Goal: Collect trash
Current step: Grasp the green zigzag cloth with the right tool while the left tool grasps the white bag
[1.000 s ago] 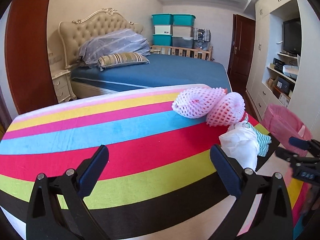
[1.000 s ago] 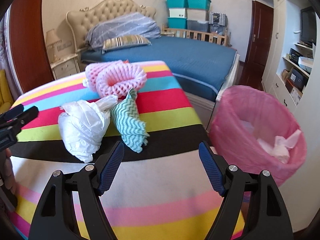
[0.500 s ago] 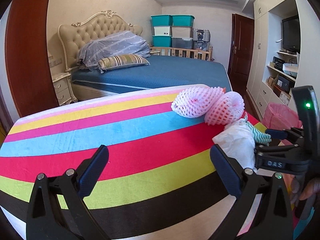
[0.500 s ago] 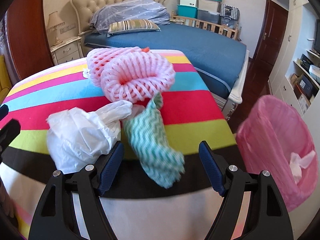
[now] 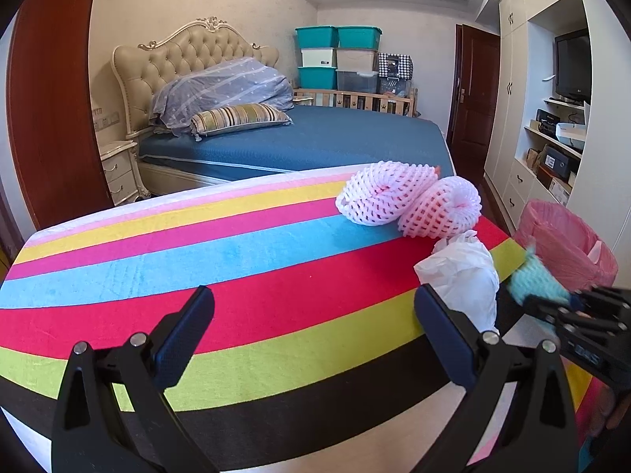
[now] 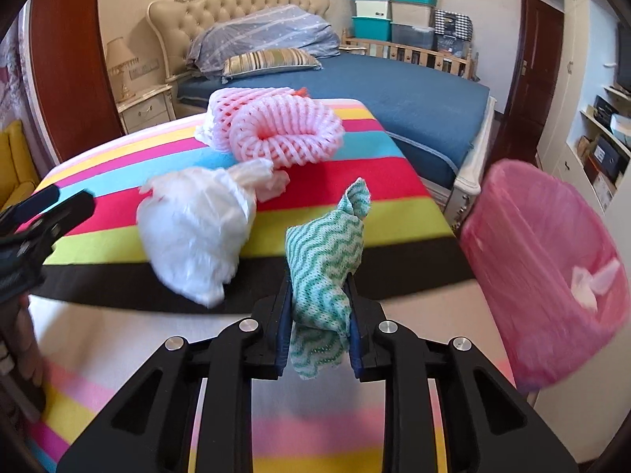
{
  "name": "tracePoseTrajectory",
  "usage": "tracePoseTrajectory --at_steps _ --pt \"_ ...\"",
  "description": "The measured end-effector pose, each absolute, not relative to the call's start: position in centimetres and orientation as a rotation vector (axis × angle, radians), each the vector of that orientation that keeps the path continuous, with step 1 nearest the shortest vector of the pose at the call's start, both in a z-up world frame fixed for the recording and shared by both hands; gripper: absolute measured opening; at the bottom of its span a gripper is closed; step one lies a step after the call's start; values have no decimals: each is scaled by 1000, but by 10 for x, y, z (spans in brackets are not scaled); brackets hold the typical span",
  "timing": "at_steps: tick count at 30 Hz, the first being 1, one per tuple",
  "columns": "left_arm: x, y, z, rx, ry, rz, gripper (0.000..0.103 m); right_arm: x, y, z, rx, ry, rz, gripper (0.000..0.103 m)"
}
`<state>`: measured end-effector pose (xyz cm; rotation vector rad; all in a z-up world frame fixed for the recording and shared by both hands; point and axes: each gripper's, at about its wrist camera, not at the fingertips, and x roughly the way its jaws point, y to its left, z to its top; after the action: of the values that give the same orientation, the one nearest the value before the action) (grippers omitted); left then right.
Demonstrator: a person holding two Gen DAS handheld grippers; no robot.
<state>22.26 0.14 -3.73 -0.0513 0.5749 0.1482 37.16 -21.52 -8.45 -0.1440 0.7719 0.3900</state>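
Note:
My right gripper (image 6: 319, 315) is shut on a green zigzag cloth (image 6: 323, 260) and holds it above the striped table's right end; the cloth also shows in the left wrist view (image 5: 534, 276). A crumpled white plastic bag (image 6: 197, 232) (image 5: 465, 276) lies on the striped cloth (image 5: 197, 276). Two pink foam fruit nets (image 6: 276, 130) (image 5: 410, 201) lie behind it. A bin with a pink liner (image 6: 552, 260) (image 5: 568, 244) stands right of the table with white paper inside. My left gripper (image 5: 313, 339) is open and empty over the table, left of the bag.
A bed with a blue cover (image 5: 315, 142) stands behind the table. A wall unit with shelves (image 5: 560, 149) and a dark door (image 5: 473, 98) are at the right. A bedside cabinet (image 5: 118, 169) is at the left.
My right gripper has moved in, shut on the green cloth and lifted it off the table toward the bin side. The left gripper has stayed still and open.

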Motion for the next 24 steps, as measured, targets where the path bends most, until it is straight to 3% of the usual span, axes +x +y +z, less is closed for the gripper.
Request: tracePoseTrajectory --at_steps 24 --pt "221 -32 -44 -23 598 -41 98 344 -273 -88 -44 727 298 23"
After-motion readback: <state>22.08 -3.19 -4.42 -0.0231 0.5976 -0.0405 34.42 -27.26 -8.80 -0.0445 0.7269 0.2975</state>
